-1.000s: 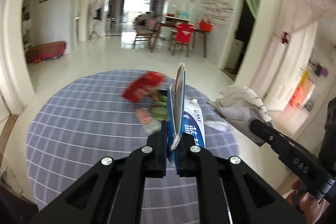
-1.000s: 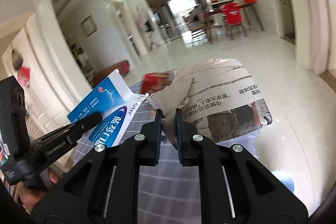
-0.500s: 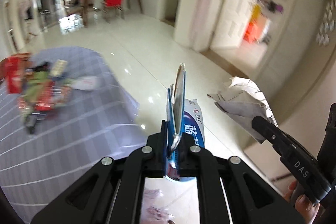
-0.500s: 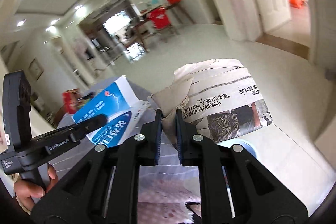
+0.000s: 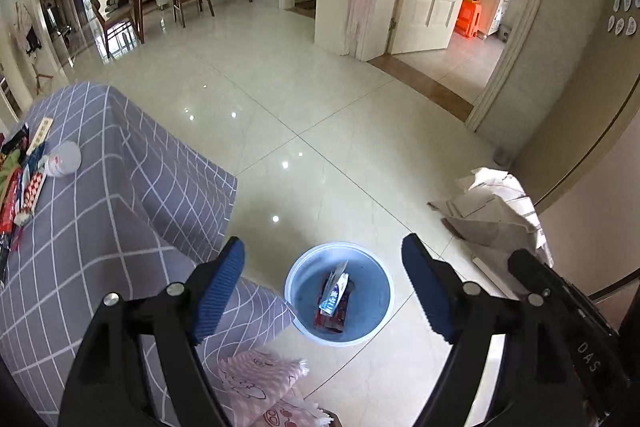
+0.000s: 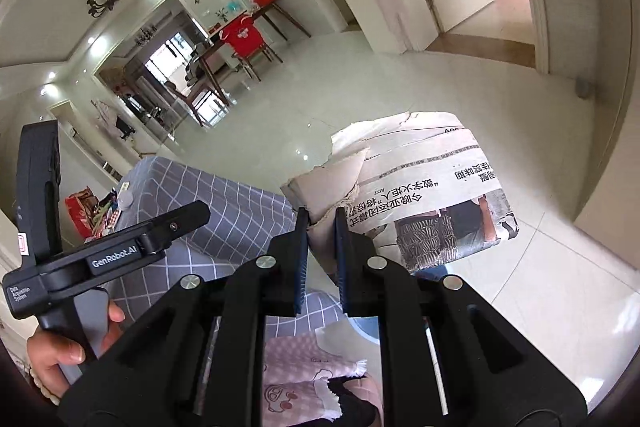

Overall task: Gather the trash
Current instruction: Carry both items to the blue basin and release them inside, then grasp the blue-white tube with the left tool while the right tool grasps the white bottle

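Left wrist view: the left gripper (image 5: pixel 323 273) hangs over the blue bin (image 5: pixel 374 323) on the floor, jaws opening with nothing between them — a blue-white carton (image 5: pixel 335 291) lies inside the bin. More trash (image 5: pixel 24 171) sits at the table's (image 5: pixel 120 211) far left edge.

Right wrist view: the right gripper (image 6: pixel 321 227) is narrow, clamped on a crumpled newspaper (image 6: pixel 420 195) — held above the floor beside the table's corner.

A blue-and-white carton (image 5: pixel 335 291) is lying tilted inside the blue bin (image 5: pixel 376 323) on red wrappers; a crumpled newspaper (image 6: pixel 420 195) is being held aloft.
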The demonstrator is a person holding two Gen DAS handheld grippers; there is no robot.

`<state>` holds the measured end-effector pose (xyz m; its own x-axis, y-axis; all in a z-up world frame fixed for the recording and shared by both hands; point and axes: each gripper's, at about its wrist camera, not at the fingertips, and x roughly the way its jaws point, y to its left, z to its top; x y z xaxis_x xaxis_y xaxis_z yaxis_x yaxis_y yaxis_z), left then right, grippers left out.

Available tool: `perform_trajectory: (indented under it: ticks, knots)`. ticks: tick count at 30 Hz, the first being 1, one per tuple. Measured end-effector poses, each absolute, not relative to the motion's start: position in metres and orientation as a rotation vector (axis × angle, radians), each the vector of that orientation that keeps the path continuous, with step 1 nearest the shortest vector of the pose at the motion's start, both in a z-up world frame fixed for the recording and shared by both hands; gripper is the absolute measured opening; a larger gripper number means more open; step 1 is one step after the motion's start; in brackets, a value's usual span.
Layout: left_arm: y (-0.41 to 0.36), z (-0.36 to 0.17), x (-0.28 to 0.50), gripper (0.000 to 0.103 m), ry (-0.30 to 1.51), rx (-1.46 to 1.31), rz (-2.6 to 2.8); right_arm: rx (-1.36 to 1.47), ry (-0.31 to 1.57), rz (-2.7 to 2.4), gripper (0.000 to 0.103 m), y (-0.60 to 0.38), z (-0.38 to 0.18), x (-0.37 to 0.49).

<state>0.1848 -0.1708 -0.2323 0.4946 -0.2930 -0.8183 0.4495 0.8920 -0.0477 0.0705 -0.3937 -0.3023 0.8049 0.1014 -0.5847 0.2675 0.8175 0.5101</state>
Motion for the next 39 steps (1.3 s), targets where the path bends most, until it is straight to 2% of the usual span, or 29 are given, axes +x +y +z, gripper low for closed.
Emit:
perform_trajectory:
  ticks: [17,19,20,21,22,39]
  knots:
    - [-0.125,-0.214,0.185,0.079,0.918,0.127,-0.365,0.617,0.678,0.010,0.014,-0.363,-0.306,0.104]
    - [-0.122,-0.209,0.185,0.079,0.907,0.123,-0.360,0.632,0.665,0.025,0.021,-0.364,-0.307,0.108]
    - [-0.120,-0.207,0.185,0.079,0.903,0.122,-0.357,0.633,0.664,0.017,0.040,-0.364,-0.309,0.111]
    - [-0.119,-0.206,0.186,0.079,0.902,0.122,-0.354,0.633,0.672,0.003,0.066,-0.364,-0.311,0.114]
    - [-0.117,-0.204,0.186,0.079,0.900,0.123,-0.350,0.632,0.676,-0.019,0.068,-0.365,-0.313,0.116]
    - [-0.074,-0.178,0.166,0.079,0.835,0.155,-0.272,0.555,0.660,0.073,0.068,-0.317,-0.271,0.109]
